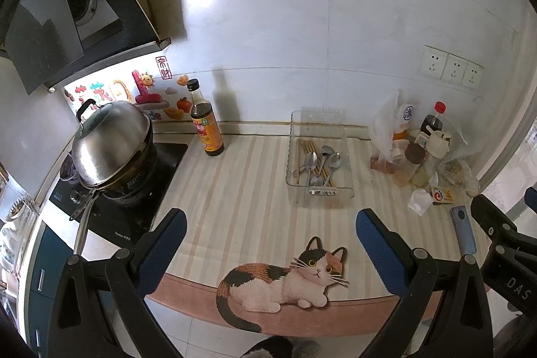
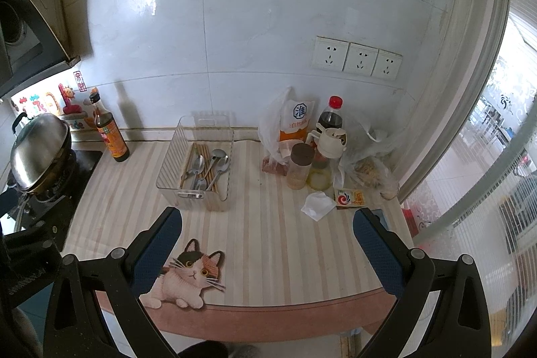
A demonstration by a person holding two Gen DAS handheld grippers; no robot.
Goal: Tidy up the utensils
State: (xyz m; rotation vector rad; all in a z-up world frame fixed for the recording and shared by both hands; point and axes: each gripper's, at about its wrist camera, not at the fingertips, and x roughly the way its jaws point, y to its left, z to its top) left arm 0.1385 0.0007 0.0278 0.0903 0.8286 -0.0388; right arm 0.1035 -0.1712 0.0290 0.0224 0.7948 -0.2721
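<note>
A striped beige mat with a printed calico cat (image 1: 235,190) (image 2: 268,223) covers the counter, and everything else sits around the clear plastic rectangular bin (image 1: 317,156) (image 2: 198,163) standing near the back wall. Well to the left of that bin, a domed stainless-steel lidded wok (image 1: 110,146) (image 2: 38,153) rests on the black stove. Between the wok and the bin stands an upright dark glass sauce bottle with an orange label (image 1: 205,123) (image 2: 109,130). To the right of the bin is a cluster of condiments: a white plastic bag (image 1: 391,123) (image 2: 282,123), a red-capped dark bottle (image 1: 434,119) (image 2: 330,116) and a brown-lidded clear jar (image 1: 411,163) (image 2: 299,166). Nearer than that cluster lies a crumpled white tissue (image 1: 419,202) (image 2: 317,205). Inside the bin lie several silver metal spoons (image 1: 320,163) (image 2: 209,166) together with wooden chopsticks (image 1: 307,150) (image 2: 201,153), bowls toward the wall, handles toward the near end. The left gripper (image 1: 270,244) hovers in front of the bin, over the mat's near edge, its blue-padded jaws spread wide and holding nothing. The right gripper (image 2: 266,244) hangs in front and to the right of the bin, its jaws likewise wide apart and empty; its black body also shows at the right edge of the left wrist view.
</note>
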